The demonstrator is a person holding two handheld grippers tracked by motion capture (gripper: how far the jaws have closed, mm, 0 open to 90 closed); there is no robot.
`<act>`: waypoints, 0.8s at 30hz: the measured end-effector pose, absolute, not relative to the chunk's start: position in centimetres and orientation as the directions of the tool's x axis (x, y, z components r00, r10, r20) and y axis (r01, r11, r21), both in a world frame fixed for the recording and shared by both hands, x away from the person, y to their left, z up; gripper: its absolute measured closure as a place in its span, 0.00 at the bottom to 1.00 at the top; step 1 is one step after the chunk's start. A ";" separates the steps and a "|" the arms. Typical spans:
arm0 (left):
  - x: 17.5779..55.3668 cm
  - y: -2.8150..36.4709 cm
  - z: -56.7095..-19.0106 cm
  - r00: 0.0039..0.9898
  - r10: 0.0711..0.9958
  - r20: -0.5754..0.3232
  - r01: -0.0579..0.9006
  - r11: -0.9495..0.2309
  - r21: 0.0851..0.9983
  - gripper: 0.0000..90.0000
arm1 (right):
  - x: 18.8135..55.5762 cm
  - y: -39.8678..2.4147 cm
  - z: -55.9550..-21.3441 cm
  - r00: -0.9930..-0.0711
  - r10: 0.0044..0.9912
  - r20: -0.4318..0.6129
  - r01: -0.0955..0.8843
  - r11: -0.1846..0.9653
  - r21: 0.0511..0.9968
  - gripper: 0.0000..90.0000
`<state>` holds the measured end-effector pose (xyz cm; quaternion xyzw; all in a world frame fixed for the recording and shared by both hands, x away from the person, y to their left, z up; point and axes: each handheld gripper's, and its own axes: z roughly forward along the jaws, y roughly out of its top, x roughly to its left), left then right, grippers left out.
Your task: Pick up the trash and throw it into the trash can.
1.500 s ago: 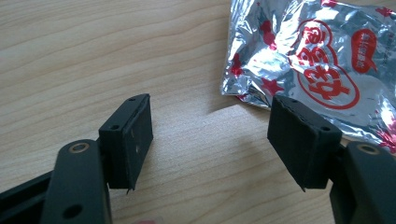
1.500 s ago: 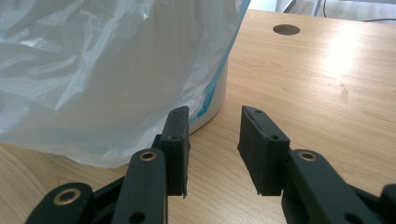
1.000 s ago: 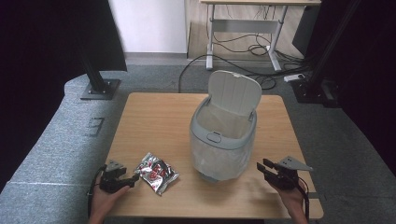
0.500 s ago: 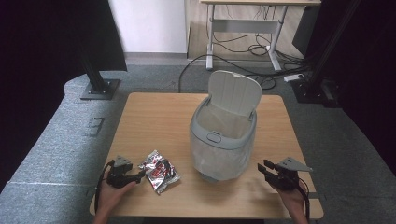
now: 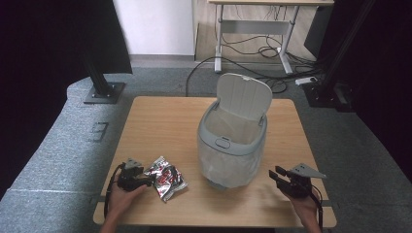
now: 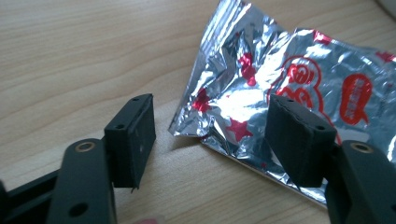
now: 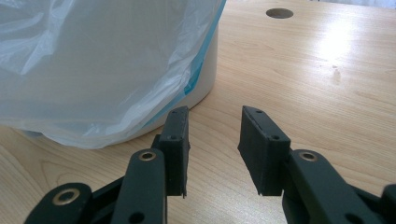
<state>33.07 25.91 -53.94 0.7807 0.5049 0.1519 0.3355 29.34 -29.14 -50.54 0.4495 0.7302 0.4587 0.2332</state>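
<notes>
A crinkled silver foil wrapper (image 5: pixel 166 176) with red print lies flat on the wooden table (image 5: pixel 160 121), front left. My left gripper (image 5: pixel 145 181) is open and right at its left edge; in the left gripper view the wrapper (image 6: pixel 289 79) has its near corner between the spread jaws of the left gripper (image 6: pixel 212 140), and nothing is clamped. A grey bin (image 5: pixel 233 141) with its lid raised and a clear liner stands mid-table. My right gripper (image 5: pixel 274 175) is open, low at the front right, next to the bin's base (image 7: pixel 205 70); in its own view the right gripper (image 7: pixel 215 140) holds nothing.
The bin's liner (image 7: pixel 93 65) drapes down over its side close to the right jaws. A round cable hole (image 7: pixel 279 13) is in the tabletop beyond. Grey floor surrounds the table, with a desk frame and cables (image 5: pixel 252 46) behind.
My left gripper has slid rightwards along the table's front until its jaws reach the wrapper's edge. The right gripper, bin and wrapper have stayed put.
</notes>
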 end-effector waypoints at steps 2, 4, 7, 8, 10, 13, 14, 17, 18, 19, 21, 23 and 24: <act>33.0 25.8 -54.0 0.441 0.894 -0.082 0.677 -0.272 0.684 0.42 | 29.3 -29.2 -50.5 -0.486 0.871 0.072 0.441 0.173 0.881 0.69; 32.9 25.6 -54.2 0.439 0.896 -0.058 0.663 -0.280 0.694 0.47 | 29.2 -29.2 -50.4 -0.485 0.872 0.071 0.438 0.171 0.883 0.69; 32.4 25.0 -54.4 0.455 0.891 -0.008 0.630 -0.316 0.709 0.58 | 29.3 -29.2 -50.4 -0.483 0.873 0.073 0.440 0.170 0.882 0.69; 32.3 24.7 -54.4 0.468 0.884 -0.004 0.621 -0.326 0.713 0.59 | 29.3 -29.2 -50.4 -0.482 0.873 0.074 0.442 0.170 0.881 0.69; 32.1 24.3 -54.4 0.483 0.875 -0.003 0.611 -0.335 0.717 0.67 | 29.3 -29.2 -50.5 -0.482 0.873 0.072 0.442 0.171 0.881 0.69; 32.0 24.2 -54.4 0.485 0.875 0.004 0.609 -0.341 0.716 0.74 | 29.2 -29.2 -50.4 -0.480 0.874 0.072 0.439 0.169 0.882 0.70; 32.0 24.2 -54.4 0.481 0.877 0.008 0.608 -0.340 0.717 0.76 | 29.2 -29.3 -50.4 -0.480 0.874 0.072 0.439 0.168 0.883 0.70; 31.9 24.3 -54.4 0.478 0.878 0.023 0.605 -0.348 0.716 0.84 | 29.2 -29.3 -50.5 -0.477 0.876 0.073 0.440 0.166 0.882 0.70; 31.9 24.2 -54.4 0.480 0.877 0.021 0.604 -0.348 0.717 0.88 | 29.2 -29.3 -50.5 -0.477 0.876 0.074 0.441 0.165 0.882 0.70; 31.9 24.1 -54.4 0.482 0.876 0.027 0.601 -0.353 0.716 0.90 | 29.2 -29.4 -50.5 -0.475 0.877 0.074 0.441 0.165 0.882 0.70; 31.8 23.8 -54.3 0.486 0.872 0.051 0.594 -0.373 0.712 0.93 | 29.3 -29.4 -50.5 -0.474 0.877 0.074 0.441 0.163 0.883 0.70; 31.7 23.6 -54.3 0.490 0.870 0.060 0.593 -0.383 0.708 0.95 | 29.3 -29.4 -50.5 -0.473 0.878 0.074 0.440 0.163 0.883 0.70; 31.7 23.6 -54.2 0.497 0.867 0.049 0.595 -0.381 0.708 0.95 | 29.3 -29.4 -50.5 -0.473 0.878 0.073 0.440 0.163 0.883 0.70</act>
